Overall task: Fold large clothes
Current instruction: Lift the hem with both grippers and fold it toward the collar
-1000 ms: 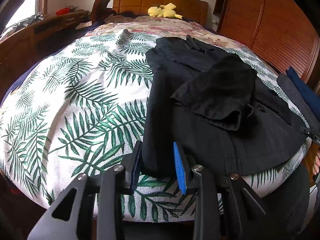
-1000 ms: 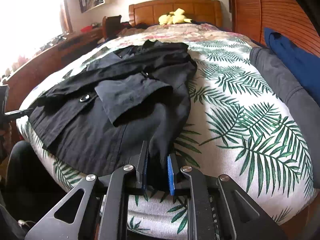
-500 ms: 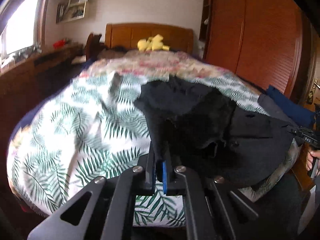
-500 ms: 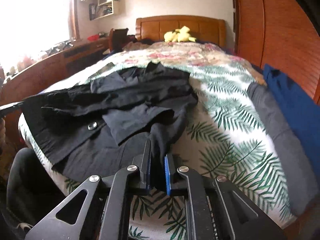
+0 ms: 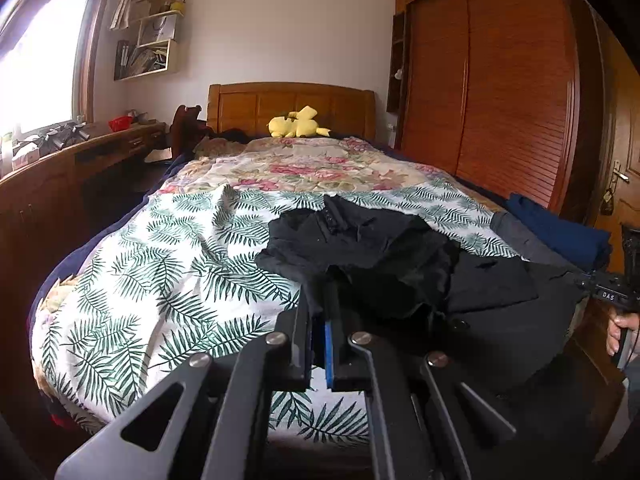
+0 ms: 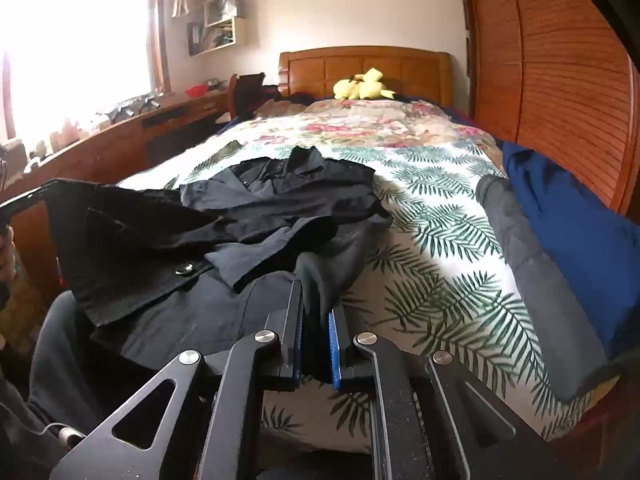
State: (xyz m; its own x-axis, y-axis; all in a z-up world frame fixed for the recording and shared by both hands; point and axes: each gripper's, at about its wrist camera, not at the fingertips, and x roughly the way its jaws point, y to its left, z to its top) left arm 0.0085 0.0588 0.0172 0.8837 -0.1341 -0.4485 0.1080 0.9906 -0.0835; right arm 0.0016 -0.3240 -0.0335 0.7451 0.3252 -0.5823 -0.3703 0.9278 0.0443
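Shirt: the black shirt (image 6: 280,208) lies on the near half of the bed, collar toward 12 o'clock, its near hem lifted off the cover at both corners; one short sleeve is folded across the front by a button (image 6: 184,269).
Left gripper: the left gripper (image 5: 319,308) is clamped tight on the hem corner at 6 o'clock of its view, black cloth pinched between the blue pads.
Right gripper: the right gripper (image 6: 316,316) is closed on the other hem corner, a fold of cloth running up out of its pads.
Cover: the palm-leaf bedspread (image 5: 160,280) lies under the shirt; a floral quilt (image 5: 304,168) covers the far half.
Bed edge: a grey garment (image 6: 532,280) and a blue garment (image 6: 572,240) lie along the 3 o'clock side in the right view.
Headboard: a yellow plush toy (image 5: 296,123) sits at 12 o'clock against the wooden headboard (image 5: 292,104).
Room: the wardrobe (image 5: 500,92) stands at 2 o'clock, a long desk (image 5: 80,152) at 9 o'clock.
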